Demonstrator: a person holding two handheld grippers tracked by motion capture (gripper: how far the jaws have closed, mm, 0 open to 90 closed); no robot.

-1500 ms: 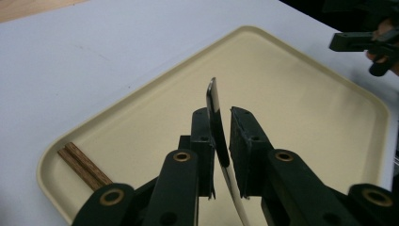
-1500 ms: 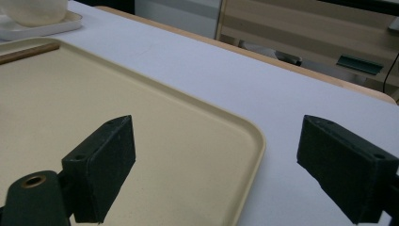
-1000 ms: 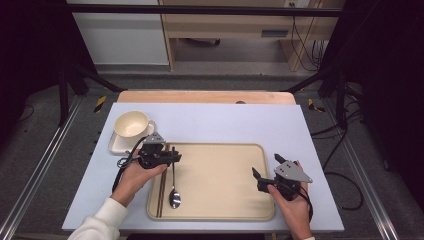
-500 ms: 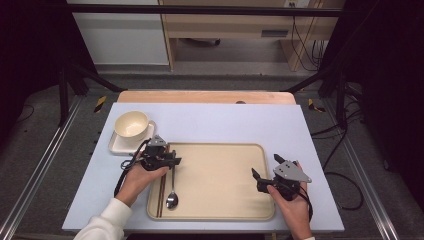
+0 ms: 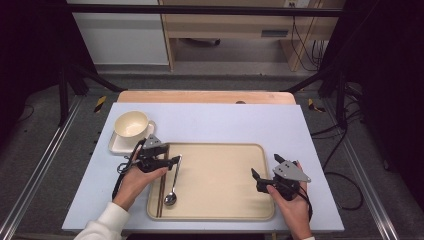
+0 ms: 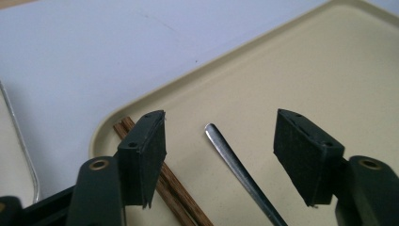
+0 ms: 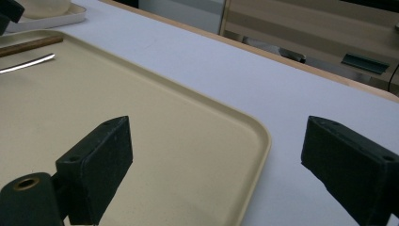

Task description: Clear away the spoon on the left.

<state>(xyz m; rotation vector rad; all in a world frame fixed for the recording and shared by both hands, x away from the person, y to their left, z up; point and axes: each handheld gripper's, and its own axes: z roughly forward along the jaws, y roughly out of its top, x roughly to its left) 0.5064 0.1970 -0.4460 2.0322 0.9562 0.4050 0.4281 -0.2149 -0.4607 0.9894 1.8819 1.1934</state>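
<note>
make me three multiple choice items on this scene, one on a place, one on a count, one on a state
1. Where does the spoon lie?
A. on the beige tray
B. in the cup
C. on the floor

2. How many cups stand on the table?
A. three
B. one
C. none

3. How is the left tool set?
A. shut on the spoon
B. shut on the chopsticks
C. open astride the spoon handle

Answers: 1 A, the spoon rests beside the chopsticks on the tray. 2 B, a single cream cup on its small tray. 3 C, the jaws stand apart, the handle between them.
</note>
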